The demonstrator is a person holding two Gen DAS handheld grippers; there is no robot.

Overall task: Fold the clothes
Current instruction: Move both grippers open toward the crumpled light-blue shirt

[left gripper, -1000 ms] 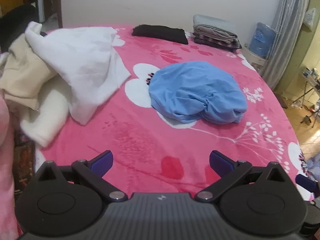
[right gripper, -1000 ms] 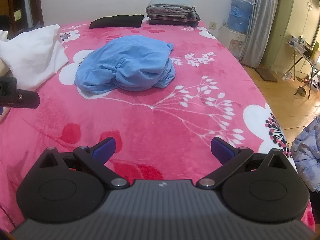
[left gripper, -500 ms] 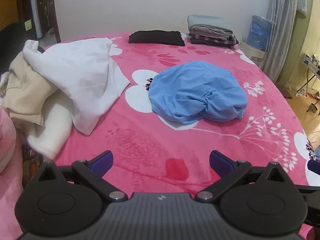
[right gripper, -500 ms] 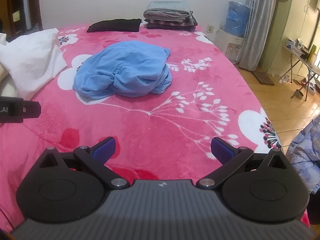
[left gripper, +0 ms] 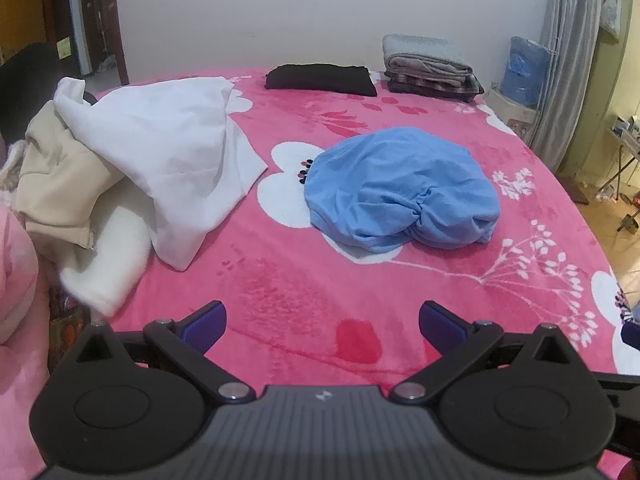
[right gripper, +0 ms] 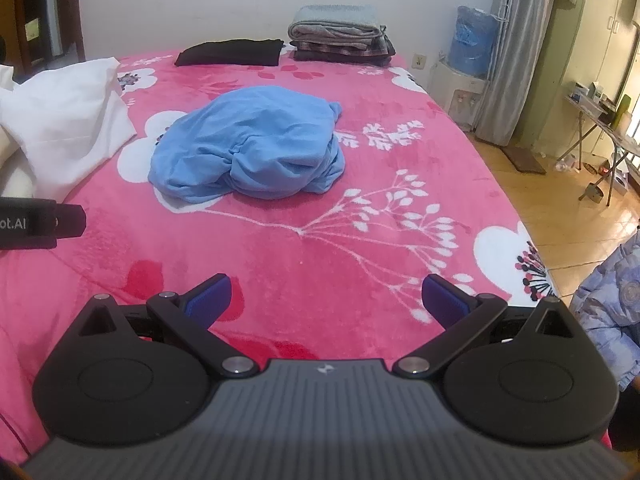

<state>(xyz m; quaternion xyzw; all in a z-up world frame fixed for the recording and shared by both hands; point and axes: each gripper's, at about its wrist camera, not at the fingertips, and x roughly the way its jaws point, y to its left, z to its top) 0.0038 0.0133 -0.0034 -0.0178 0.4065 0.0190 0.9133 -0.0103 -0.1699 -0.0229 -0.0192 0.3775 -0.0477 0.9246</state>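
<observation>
Blue garment (left gripper: 402, 192) lies crumpled mid-bed (left gripper: 304, 288), untouched. Left tool (left gripper: 322, 320) and right tool (right gripper: 326, 296) are held spread, empty, well short — presumably readied for a first grasp.

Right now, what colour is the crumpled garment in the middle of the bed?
Light blue garment, plain, no pattern; clearest in the right wrist view.

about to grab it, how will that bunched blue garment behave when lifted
The blue garment looks thin and soft, so it will likely hang floppy. Being bunched into a mound with gathered folds, it will probably unfurl unevenly. It seems light.
</observation>
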